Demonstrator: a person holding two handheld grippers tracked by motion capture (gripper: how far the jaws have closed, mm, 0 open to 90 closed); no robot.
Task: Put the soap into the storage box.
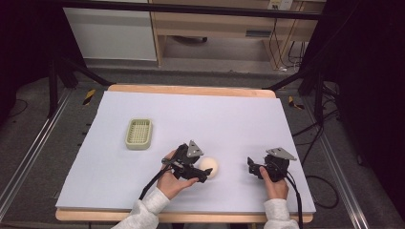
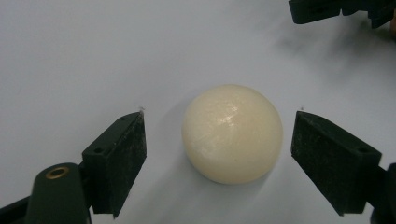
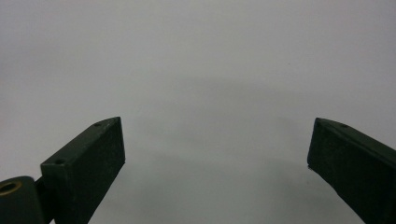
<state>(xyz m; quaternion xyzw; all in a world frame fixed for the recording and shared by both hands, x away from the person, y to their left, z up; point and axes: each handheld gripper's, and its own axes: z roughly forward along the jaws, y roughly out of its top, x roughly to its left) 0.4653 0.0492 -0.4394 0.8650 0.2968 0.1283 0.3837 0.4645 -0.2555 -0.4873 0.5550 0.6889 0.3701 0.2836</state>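
Observation:
A cream, rounded soap-like lump [image 1: 209, 167] lies on the pale sheet near the table's front middle. In the left gripper view the lump [image 2: 232, 133] sits between the two black jaws, apart from both. My left gripper [image 1: 205, 171] is open around it, low over the sheet. To the right, my right gripper [image 1: 250, 163] is held open just above bare sheet, and the right gripper view has its jaws spread wide, the gripper [image 3: 217, 144] with nothing between them. The right gripper's tip [image 2: 322, 10] peeks in at the top of the left gripper view.
A pale green ribbed soap dish [image 1: 139, 133] stands on the sheet to the left and farther back. The pale sheet [image 1: 191, 114] covers a wooden table. Cables trail from both grippers off the front edge. Stands and shelving surround the table.

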